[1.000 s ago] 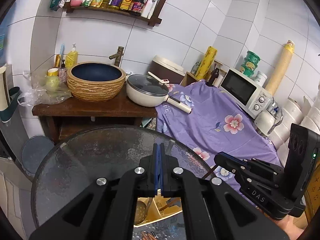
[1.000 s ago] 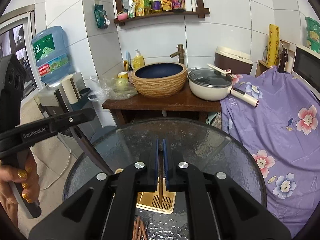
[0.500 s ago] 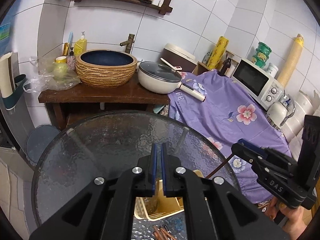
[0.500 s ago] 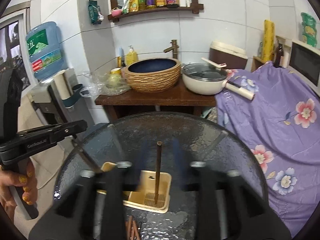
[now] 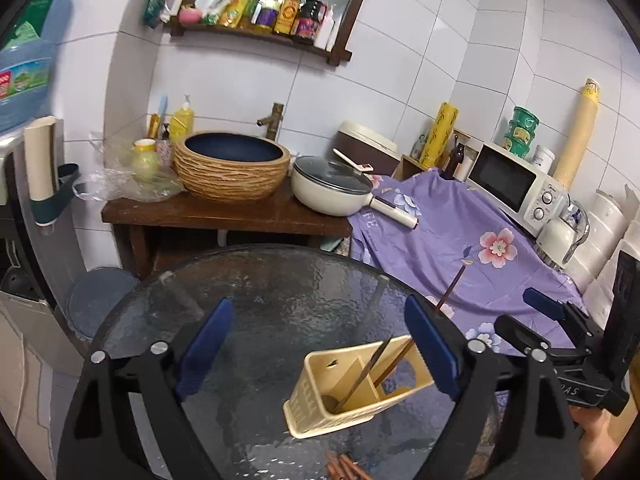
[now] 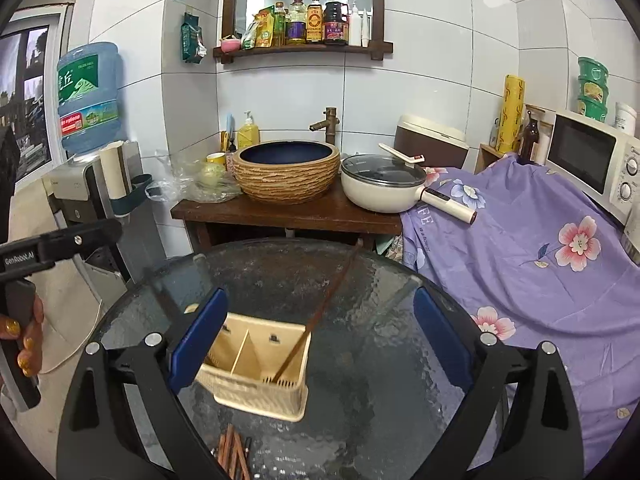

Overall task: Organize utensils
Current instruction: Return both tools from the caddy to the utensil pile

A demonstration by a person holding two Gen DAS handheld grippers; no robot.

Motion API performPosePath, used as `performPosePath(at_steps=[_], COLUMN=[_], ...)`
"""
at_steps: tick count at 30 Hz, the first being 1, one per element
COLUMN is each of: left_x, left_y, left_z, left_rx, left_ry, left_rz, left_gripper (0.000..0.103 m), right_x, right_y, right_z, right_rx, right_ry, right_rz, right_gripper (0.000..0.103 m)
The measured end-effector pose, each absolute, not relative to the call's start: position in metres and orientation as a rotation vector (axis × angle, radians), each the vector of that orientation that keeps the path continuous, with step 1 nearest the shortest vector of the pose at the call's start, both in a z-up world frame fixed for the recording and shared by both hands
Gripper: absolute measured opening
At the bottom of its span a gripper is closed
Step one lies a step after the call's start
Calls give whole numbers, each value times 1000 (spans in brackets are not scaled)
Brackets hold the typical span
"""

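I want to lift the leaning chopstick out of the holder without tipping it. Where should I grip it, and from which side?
Grip the chopstick on its bare upper shaft, well above the holder rim, coming from above with the pads either side. It leans away, so pull along its slant.

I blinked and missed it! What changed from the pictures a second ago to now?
Both grippers let go: the left gripper and right gripper were shut and their jaws are opening. Their chopsticks now lean loose in the yellow holder. The spare chopsticks on the glass table stayed put.
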State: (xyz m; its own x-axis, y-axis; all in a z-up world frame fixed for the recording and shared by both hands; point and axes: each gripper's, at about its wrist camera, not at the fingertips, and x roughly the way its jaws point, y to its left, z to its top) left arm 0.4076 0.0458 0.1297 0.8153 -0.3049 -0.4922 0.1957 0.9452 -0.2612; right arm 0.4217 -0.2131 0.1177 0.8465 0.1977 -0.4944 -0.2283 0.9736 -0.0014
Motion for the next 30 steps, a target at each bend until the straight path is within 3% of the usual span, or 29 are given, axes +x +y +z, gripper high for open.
performPosePath(at_steps=[6, 13, 16, 21, 30], left_x=[352, 282, 258, 218, 159], left_y=[47, 37, 33, 22, 4], left_z=[101, 38, 10, -35, -83], left_rx=[-183, -148, -143, -73, 6], left_ry=[540, 586, 634, 722, 818], left_rz=[-282, -285, -293, -337, -393], left_gripper=[96, 96, 96, 86, 64], right_x=[372, 311, 286, 247, 205], right_y=[-220, -221, -224, -226, -225], right_z=[82, 13, -18, -66, -107], right_rx=[-59, -71, -56, -43, -71], right_ry=[532, 591, 631, 719, 785], right_rz=[258, 260, 276, 299, 304], right_gripper=[93, 92, 87, 73, 60])
